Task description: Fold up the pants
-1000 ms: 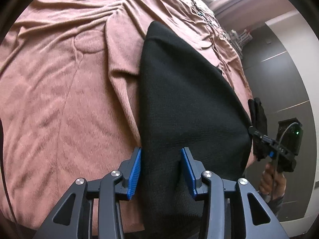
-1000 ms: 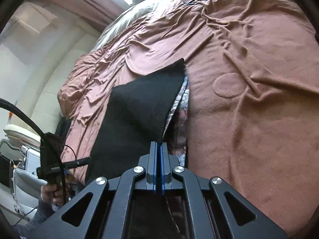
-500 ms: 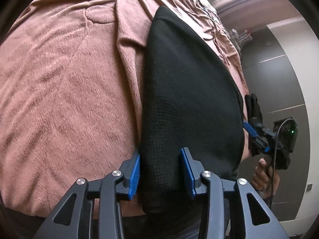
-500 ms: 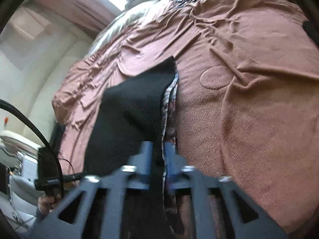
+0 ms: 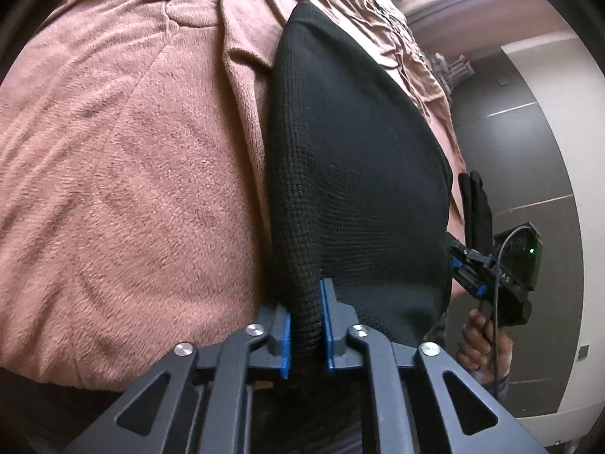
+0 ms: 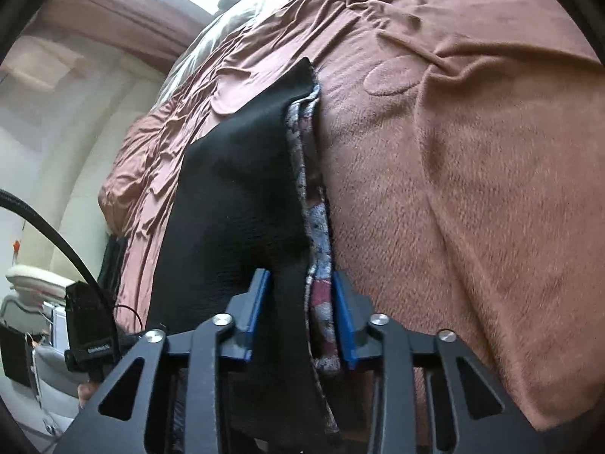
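Observation:
Black knitted pants lie folded on a brown blanket. My left gripper sits at their near left edge, its jaws closing, and the blue pads press a ridge of black fabric. In the right wrist view the pants show a patterned lining along their right edge. My right gripper straddles that edge with its jaws closing. Black fabric and lining stand between the pads, and a little slack shows at the left pad. The right gripper also appears at the pants' far right corner in the left wrist view.
The brown blanket covers the whole bed, wrinkled toward the far end. A person's hand holds the right device off the bed's edge. A dark wall panel and pale furniture stand beyond the bed.
The left jaws went from wide around the pants' edge to pinched on it. The right gripper, shut on the edge a second ago, opened, sank lower, and now narrows around fabric and lining.

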`<control>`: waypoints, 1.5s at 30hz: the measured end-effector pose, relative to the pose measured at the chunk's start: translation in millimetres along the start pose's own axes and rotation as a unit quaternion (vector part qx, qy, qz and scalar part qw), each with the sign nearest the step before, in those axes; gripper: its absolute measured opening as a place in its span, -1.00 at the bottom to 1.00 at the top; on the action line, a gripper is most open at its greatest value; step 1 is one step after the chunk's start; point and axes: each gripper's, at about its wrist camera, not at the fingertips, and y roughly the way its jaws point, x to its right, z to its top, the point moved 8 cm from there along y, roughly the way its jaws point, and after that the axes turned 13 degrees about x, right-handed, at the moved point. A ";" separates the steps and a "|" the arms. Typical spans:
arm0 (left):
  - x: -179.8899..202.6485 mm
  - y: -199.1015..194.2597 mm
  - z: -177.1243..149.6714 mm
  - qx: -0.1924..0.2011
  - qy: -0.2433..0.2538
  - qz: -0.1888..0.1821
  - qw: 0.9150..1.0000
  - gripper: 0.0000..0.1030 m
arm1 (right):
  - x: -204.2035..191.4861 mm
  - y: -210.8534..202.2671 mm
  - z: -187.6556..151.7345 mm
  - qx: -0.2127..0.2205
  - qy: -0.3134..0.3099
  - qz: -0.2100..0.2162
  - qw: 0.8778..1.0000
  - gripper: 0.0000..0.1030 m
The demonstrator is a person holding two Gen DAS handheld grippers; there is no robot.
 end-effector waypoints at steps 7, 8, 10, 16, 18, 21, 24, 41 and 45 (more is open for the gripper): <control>-5.9 -22.0 1.7 -0.001 0.017 0.007 1.000 -0.78 | -13.1 -6.9 -12.7 -0.009 0.000 0.004 1.000 -0.56; -7.3 -23.2 3.5 -0.002 0.018 0.009 1.000 -0.78 | -15.3 -5.4 -16.1 -0.012 0.001 0.005 1.000 -0.56; -14.4 -29.3 4.5 -0.001 0.020 0.018 1.000 -0.78 | -20.9 -1.9 -22.4 -0.020 0.006 0.008 1.000 -0.56; -36.9 -32.6 7.2 -0.010 0.019 0.043 0.999 -0.78 | -30.4 11.1 -34.7 -0.050 0.019 0.034 0.998 -0.56; -36.6 -29.1 9.2 -0.020 0.019 0.045 0.999 -0.70 | -28.9 12.2 -30.0 -0.047 0.020 0.041 0.998 -0.53; -33.9 -29.7 17.0 -0.023 0.028 0.051 0.998 -0.27 | -21.2 11.5 -18.1 -0.036 0.037 0.057 0.997 -0.14; -29.0 -34.7 35.5 -0.001 0.035 0.047 0.998 0.17 | -7.2 12.7 -2.5 -0.018 0.049 0.061 0.997 0.26; -21.3 5.0 106.0 0.022 0.035 0.014 0.999 0.16 | 13.7 75.5 36.1 -0.052 0.075 0.094 0.991 0.26; -18.6 22.0 119.7 0.016 0.043 0.008 0.999 0.16 | 8.3 75.6 35.4 -0.064 0.073 0.104 0.990 0.26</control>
